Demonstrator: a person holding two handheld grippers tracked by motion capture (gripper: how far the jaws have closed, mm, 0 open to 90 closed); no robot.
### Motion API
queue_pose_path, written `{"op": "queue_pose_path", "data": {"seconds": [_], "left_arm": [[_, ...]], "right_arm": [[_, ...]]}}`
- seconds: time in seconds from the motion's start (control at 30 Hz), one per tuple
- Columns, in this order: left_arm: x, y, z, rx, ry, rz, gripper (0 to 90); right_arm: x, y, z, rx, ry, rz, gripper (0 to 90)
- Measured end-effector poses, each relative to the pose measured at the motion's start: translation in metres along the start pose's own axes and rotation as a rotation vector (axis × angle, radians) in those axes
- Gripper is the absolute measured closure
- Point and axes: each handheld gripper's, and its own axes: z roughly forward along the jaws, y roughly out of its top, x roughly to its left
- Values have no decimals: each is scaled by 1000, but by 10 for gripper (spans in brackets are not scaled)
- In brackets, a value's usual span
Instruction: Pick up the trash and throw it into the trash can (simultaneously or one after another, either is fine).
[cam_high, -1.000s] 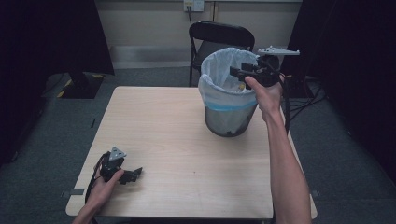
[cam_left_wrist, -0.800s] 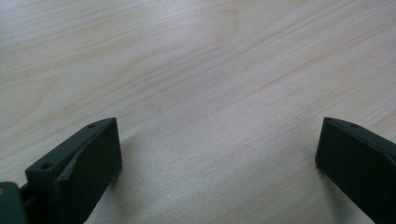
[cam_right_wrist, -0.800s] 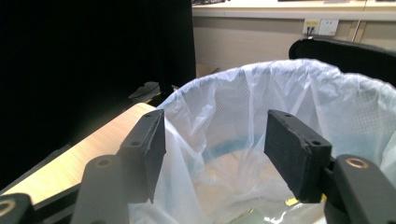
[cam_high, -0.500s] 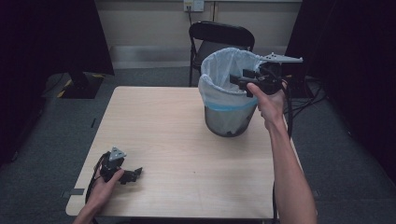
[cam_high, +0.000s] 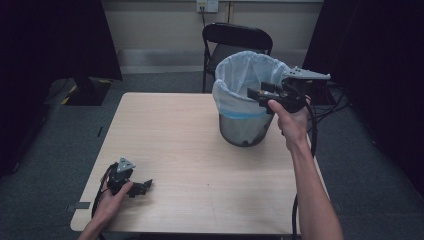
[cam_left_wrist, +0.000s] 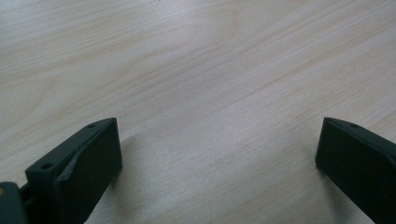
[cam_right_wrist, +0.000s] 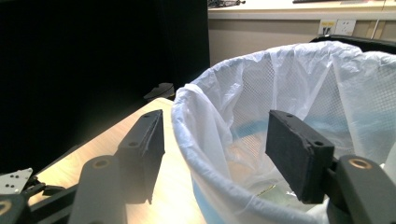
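Note:
A metal waste bin (cam_high: 244, 127) lined with a white plastic bag (cam_right_wrist: 327, 88) stands at the table's far right. My right gripper (cam_high: 256, 95) is held at the bin's right rim and points left across it. In the right gripper view my right gripper (cam_right_wrist: 215, 126) straddles the bag's rim (cam_right_wrist: 196, 149), one jaw outside and one inside. The jaws have just been opening and do not press the bag. My left gripper (cam_high: 145, 186) rests on the table's near left, and my left gripper (cam_left_wrist: 218, 128) is open over bare wood.
The light wooden table (cam_high: 175, 130) is bare apart from the bin and the left gripper. A black chair (cam_high: 235, 37) stands behind the bin. Cables (cam_high: 335, 100) lie on the floor to the right, and dark curtains hang on both sides.
My right hand has drawn its gripper a little toward me and to the right along the bin's rim. The left gripper has not moved.

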Motion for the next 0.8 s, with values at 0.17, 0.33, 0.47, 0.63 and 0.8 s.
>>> {"op": "queue_pose_path", "data": {"seconds": [0.17, 0.33, 0.47, 0.63, 0.8], "left_arm": [[0, 0, 0, -1, 0, 0, 0], [0, 0, 0, 1, 0, 3, 0], [0, 0, 0, 0, 0, 1, 0], [0, 0, 0, -1, -1, 1, 0], [0, 0, 0, 0, 0, 1, 0]], "right_arm": [[8, -5, -7, -5, 22, -3, 367], [19, -16, -15, -11, 17, -23, 370], [22, -21, -21, -13, 10, -24, 360], [28, -39, -25, 18, 11, -31, 322], [35, -56, -25, 41, 18, -27, 290]]}}
